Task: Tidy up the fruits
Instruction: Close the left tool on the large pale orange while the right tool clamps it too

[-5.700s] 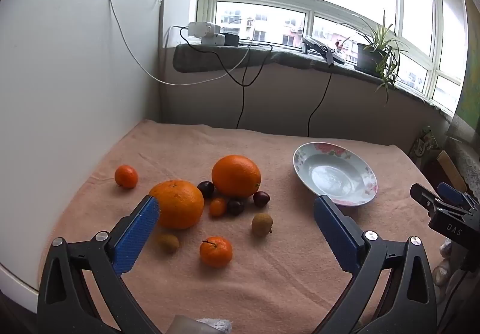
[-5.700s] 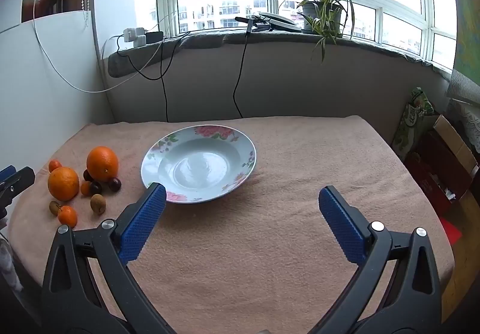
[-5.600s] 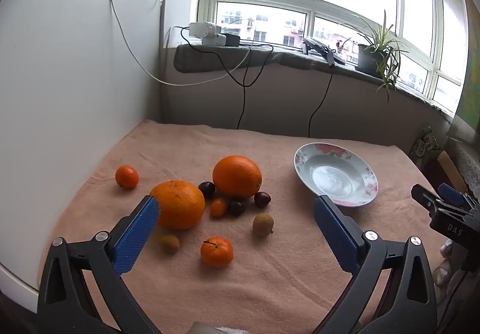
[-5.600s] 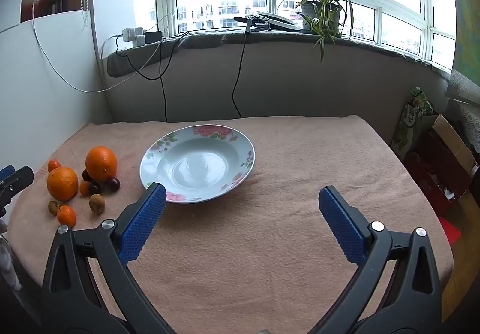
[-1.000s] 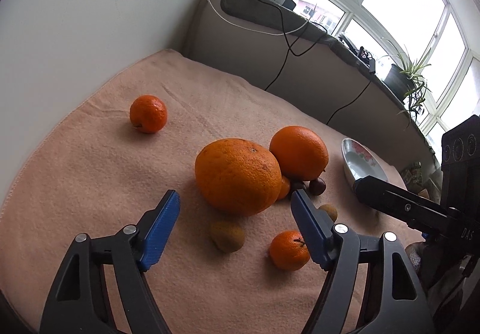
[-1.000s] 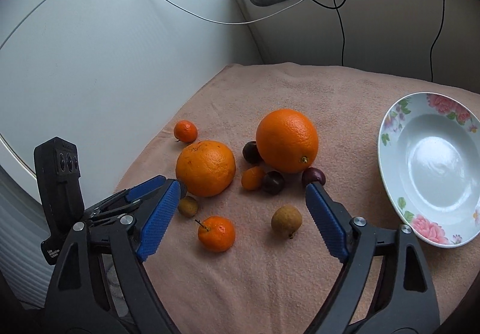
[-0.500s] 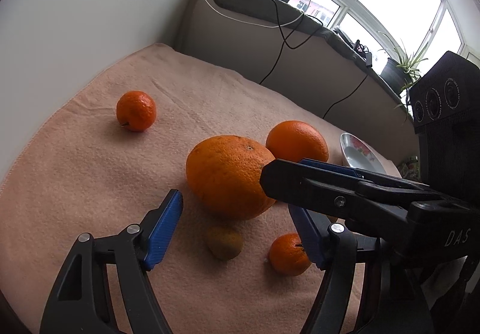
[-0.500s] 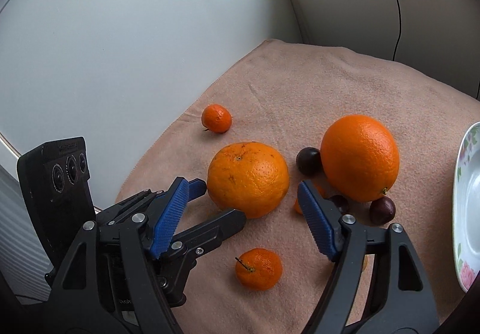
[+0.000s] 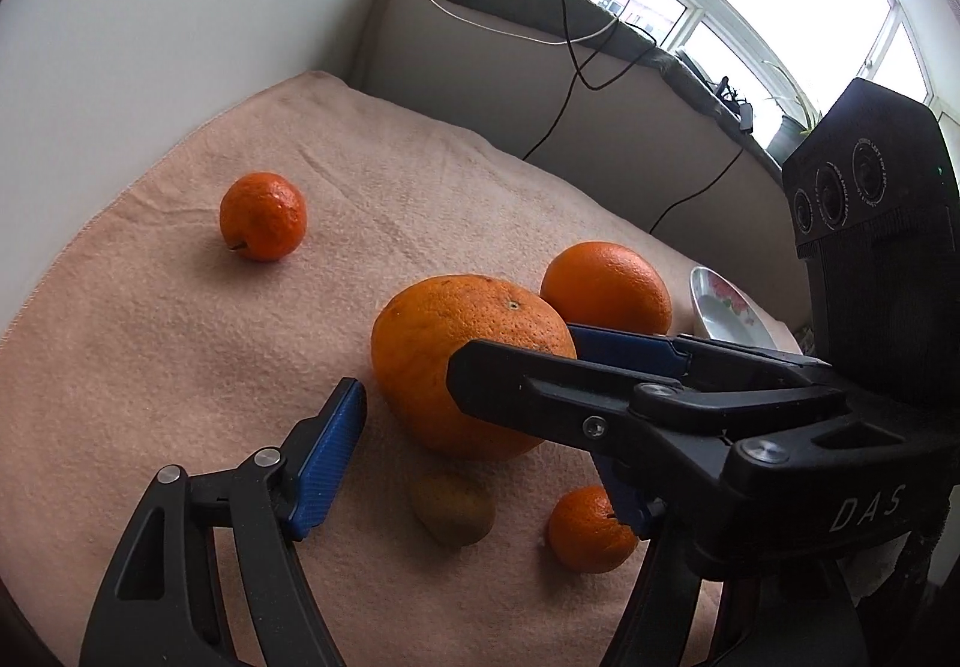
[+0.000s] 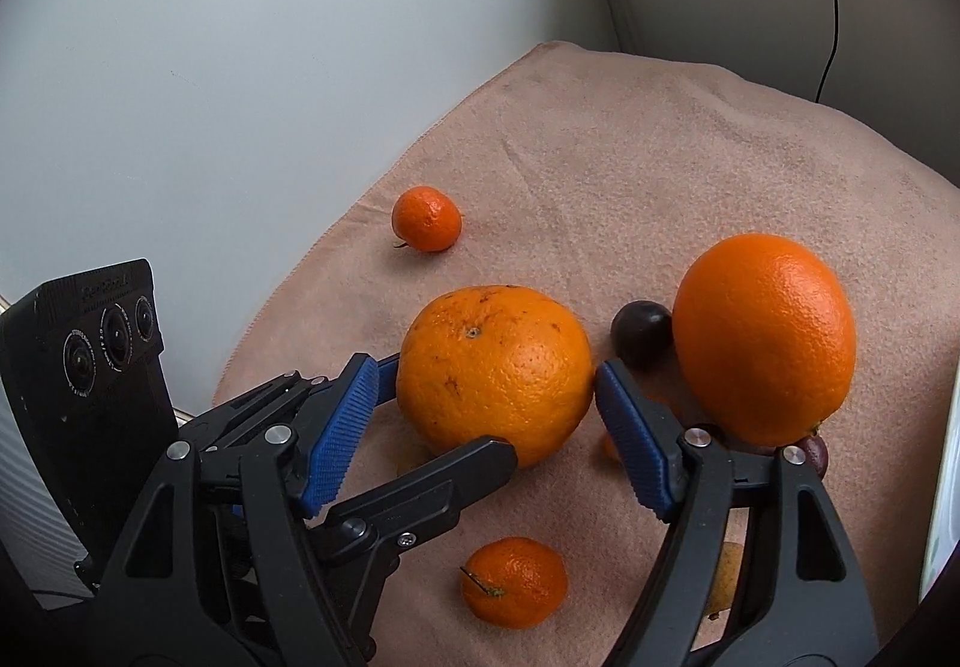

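1. Tabletop (image 10: pixel 690 139), covered with a peach-pink fleece cloth: it carries all the fruit. The white floral-rimmed plate (image 9: pixel 723 310) lies at the far right; what shows of it holds no fruit, so the sorting appears barely begun.
2. Right gripper (image 10: pixel 480 415), black frame with blue ribbed pads: its jaws are spread, one on each side of the rough-skinned large orange (image 10: pixel 495 373), close to the peel but not visibly pressing on it.
3. Left gripper (image 9: pixel 480 463), same build: jaws open and empty, aimed at the same orange from the near side. Its right finger is largely hidden behind the right gripper.
4. Rough-skinned large orange: it sits on the cloth at the middle of the group, dimpled, faintly speckled brown, navel upward.
5. Smooth large orange (image 10: pixel 765 337): brighter, just right of the first, resting on the cloth.
6. Three small mandarins: one alone near the wall (image 10: pixel 427 218), one at the front (image 10: pixel 515 580), one mostly hidden between the large oranges.
7. Brown kiwi-like fruit (image 9: pixel 453 508) and dark plum-like fruits (image 10: pixel 641 334): all on the cloth.
8. Judgement: every fruit remains to be moved.
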`<state>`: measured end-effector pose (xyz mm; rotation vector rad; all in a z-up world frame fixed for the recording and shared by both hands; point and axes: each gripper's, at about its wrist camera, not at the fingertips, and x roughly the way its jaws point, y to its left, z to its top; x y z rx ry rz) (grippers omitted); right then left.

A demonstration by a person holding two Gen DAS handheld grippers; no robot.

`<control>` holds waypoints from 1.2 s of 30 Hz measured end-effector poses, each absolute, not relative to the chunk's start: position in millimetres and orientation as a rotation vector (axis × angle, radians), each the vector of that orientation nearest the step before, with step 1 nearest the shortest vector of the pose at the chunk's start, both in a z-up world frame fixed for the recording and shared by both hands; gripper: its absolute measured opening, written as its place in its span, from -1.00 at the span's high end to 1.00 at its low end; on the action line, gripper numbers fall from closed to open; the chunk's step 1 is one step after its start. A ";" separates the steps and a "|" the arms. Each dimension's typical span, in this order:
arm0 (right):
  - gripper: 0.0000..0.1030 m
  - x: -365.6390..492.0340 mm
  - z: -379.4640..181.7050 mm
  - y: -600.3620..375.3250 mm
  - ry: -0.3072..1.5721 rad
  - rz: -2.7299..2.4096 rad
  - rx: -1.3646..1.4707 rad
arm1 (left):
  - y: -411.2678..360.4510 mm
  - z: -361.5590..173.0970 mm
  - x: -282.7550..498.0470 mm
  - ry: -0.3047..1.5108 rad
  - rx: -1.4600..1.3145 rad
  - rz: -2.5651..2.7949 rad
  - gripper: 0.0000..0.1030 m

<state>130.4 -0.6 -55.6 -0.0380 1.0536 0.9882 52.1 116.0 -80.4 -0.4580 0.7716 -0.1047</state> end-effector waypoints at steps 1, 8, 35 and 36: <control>-0.52 130.4 -56.5 0.1 1.057 0.988 -0.049 | 115.7 -81.1 52.7 0.775 -0.460 -0.110 -0.39; -0.47 133.1 -60.2 3.8 1.071 0.992 -0.061 | 113.2 -81.4 52.0 0.783 -0.459 -0.129 -0.32; -0.45 123.6 -33.0 -29.2 1.016 0.988 0.004 | 90.9 -53.7 40.4 0.734 -0.396 -0.140 -0.30; -0.45 123.2 -31.6 -32.4 1.013 0.986 0.008 | 88.9 -52.1 40.3 0.732 -0.392 -0.143 -0.30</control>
